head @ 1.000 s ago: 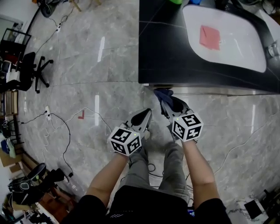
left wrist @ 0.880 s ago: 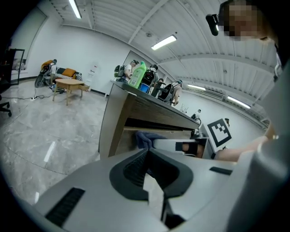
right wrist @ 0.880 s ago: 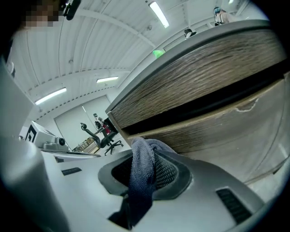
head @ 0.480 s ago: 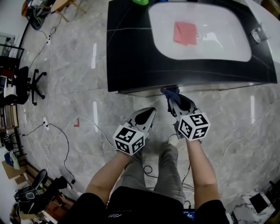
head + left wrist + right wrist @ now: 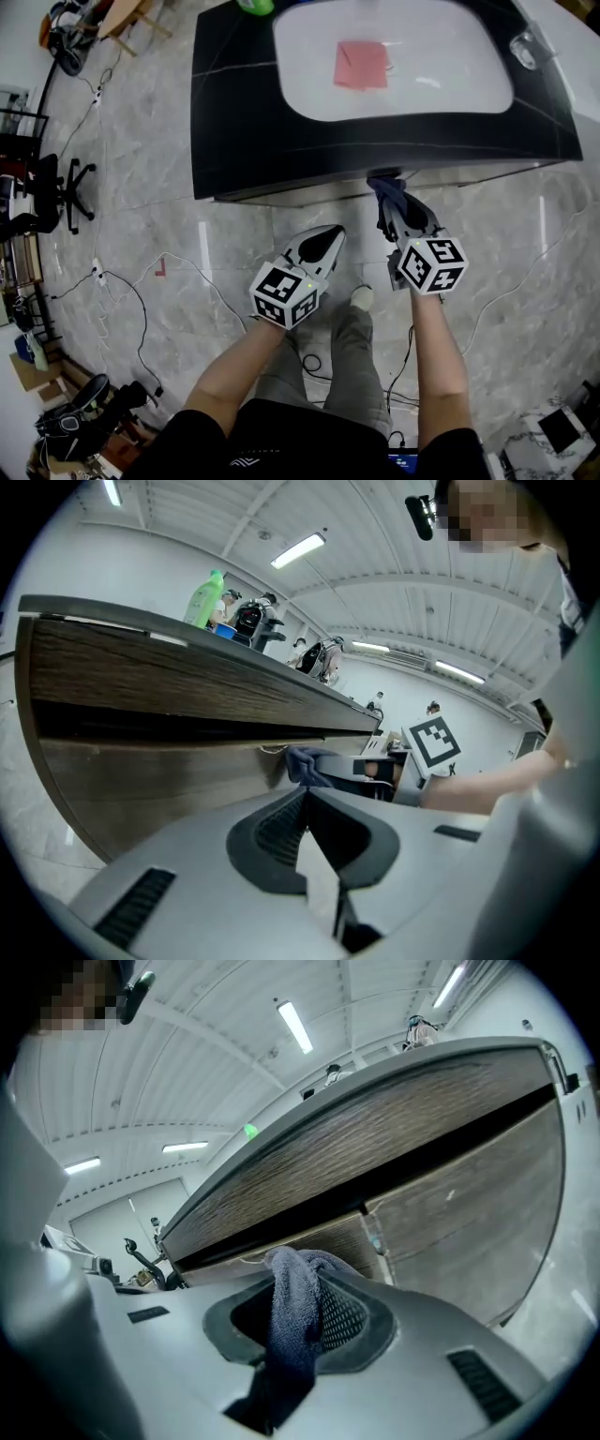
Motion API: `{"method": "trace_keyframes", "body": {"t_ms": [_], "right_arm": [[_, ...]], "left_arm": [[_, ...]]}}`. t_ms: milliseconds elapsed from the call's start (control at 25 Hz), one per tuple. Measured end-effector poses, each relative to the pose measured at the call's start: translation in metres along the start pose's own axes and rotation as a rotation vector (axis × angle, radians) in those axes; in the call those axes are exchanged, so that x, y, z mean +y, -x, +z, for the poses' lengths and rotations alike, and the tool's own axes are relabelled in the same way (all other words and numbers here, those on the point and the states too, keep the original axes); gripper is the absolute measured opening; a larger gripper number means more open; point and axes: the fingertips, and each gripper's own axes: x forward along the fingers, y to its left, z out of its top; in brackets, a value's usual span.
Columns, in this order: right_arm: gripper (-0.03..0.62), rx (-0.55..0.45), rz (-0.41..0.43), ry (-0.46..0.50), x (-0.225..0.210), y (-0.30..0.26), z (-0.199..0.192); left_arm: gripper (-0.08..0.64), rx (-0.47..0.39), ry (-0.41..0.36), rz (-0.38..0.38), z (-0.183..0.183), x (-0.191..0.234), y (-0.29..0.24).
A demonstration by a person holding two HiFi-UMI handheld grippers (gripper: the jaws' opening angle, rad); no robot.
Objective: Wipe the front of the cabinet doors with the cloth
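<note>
Grey marble floor (image 5: 234,225) fills most of the head view, with a black countertop (image 5: 234,122) at 12 o'clock carrying a white basin (image 5: 469,84) – a pink square (image 5: 362,64) lies flat in the basin and a green bottle (image 5: 255,6) stands at its 10 o'clock corner. Below the counter's edge run the wood-grain cabinet doors (image 5: 459,1213), two panels meeting at a narrow vertical seam. The right gripper (image 5: 386,192) points toward 12 o'clock and pinches a blue-grey cloth (image 5: 292,1312) between its jaws; the cloth bunches over the jaw tips and hangs down through the gap between them. Its bunched end sits right at the door front just under the dark recess below the counter, beside the seam – it looks pressed to the wood, though actual contact is hard to confirm. The left gripper (image 5: 328,239) hangs at about 8 o'clock from the right one, low over the floor and well short of the cabinet, its jaws pressed together with nothing between them. An office chair (image 5: 47,183) stands at 9 o'clock, and thin cables (image 5: 141,281) trail over the floor toward 8 o'clock.
</note>
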Motion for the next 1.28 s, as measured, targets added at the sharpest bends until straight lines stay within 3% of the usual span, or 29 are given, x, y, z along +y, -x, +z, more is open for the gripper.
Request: {"method": "trace_keyframes", "body": {"t_ms": [160,320,520,720,1000,1280], "right_arm": [[0.084,-0.024,-0.039,-0.01,-0.032,0.013,0.013],[0.084,-0.035,-0.039,-0.048,-0.037,0.028,0.012],[0.084,-0.022,0.019,-0.081,-0.002,0.04,-0.008],[0.084,0.062,0.11,-0.043,0.049,0.025,-0.036],[0.084,0.163,0.213,0.003,0.113,-0.015,-0.078],[0.084,0.217,0.254,0.017,0.17,-0.061,-0.112]], "left_arm": [[0.009,-0.012,0.03,-0.031,-0.002,-0.019,-0.012],[0.009,-0.013,0.025,0.007,-0.005,-0.021,-0.009],[0.009,-0.035,0.025,0.061,-0.003,-0.019,0.01],[0.009,-0.053,0.048,0.124,-0.007,-0.005,0.036],[0.008,-0.069,0.085,0.196,-0.032,0.043,0.075],[0.009,-0.093,0.121,0.25,-0.055,0.092,0.126]]}}
